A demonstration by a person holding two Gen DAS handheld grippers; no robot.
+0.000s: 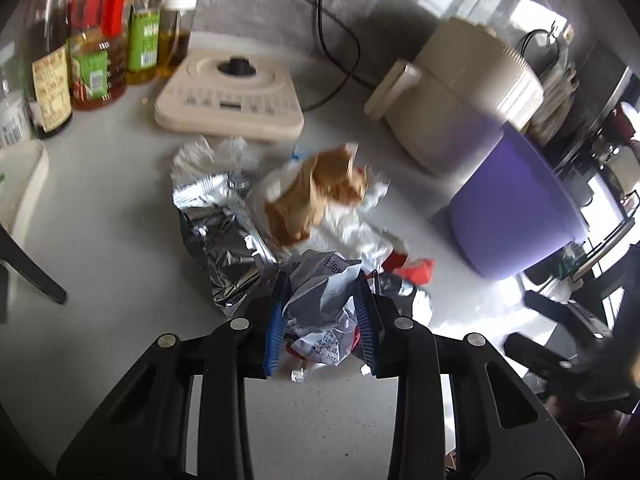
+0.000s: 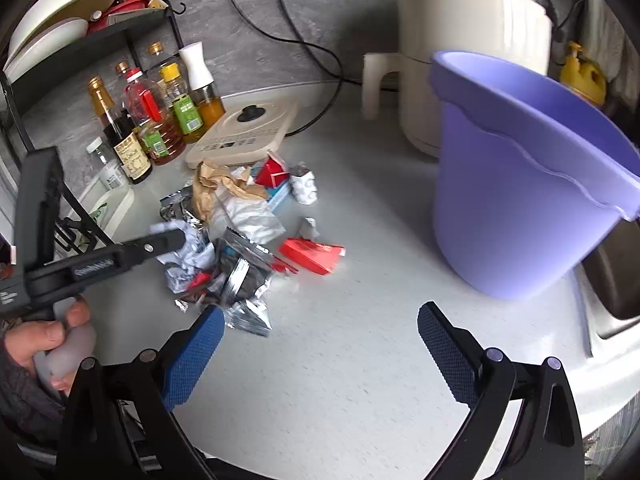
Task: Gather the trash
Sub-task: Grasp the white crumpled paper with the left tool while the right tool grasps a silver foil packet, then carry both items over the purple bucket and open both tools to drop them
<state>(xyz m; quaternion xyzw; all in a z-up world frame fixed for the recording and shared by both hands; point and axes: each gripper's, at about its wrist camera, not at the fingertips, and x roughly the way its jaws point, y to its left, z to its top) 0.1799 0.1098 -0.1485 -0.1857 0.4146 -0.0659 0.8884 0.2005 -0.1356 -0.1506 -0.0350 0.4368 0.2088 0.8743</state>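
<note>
A pile of trash lies on the white counter: silver foil wrappers (image 1: 216, 224) (image 2: 244, 280), a brown paper bag (image 1: 316, 196) (image 2: 216, 188), red wrappers (image 1: 412, 266) (image 2: 312, 254) and white plastic (image 2: 248, 214). My left gripper (image 1: 322, 276) is shut on a crumpled printed paper wad (image 1: 324, 300), seen also in the right wrist view (image 2: 188, 256). My right gripper (image 2: 320, 324) is open and empty, low over the counter just right of the pile. A purple bucket (image 1: 516, 208) (image 2: 520, 200) stands to the right of the trash.
A beige induction cooker (image 1: 232, 92) (image 2: 244, 132) and oil bottles (image 1: 100, 52) (image 2: 160, 116) stand behind the pile. A cream air fryer (image 1: 452, 92) (image 2: 460, 40) sits behind the bucket. Black cords (image 2: 304, 48) run from wall sockets. A dish rack (image 2: 80, 40) stands at left, a sink edge (image 2: 608, 328) at right.
</note>
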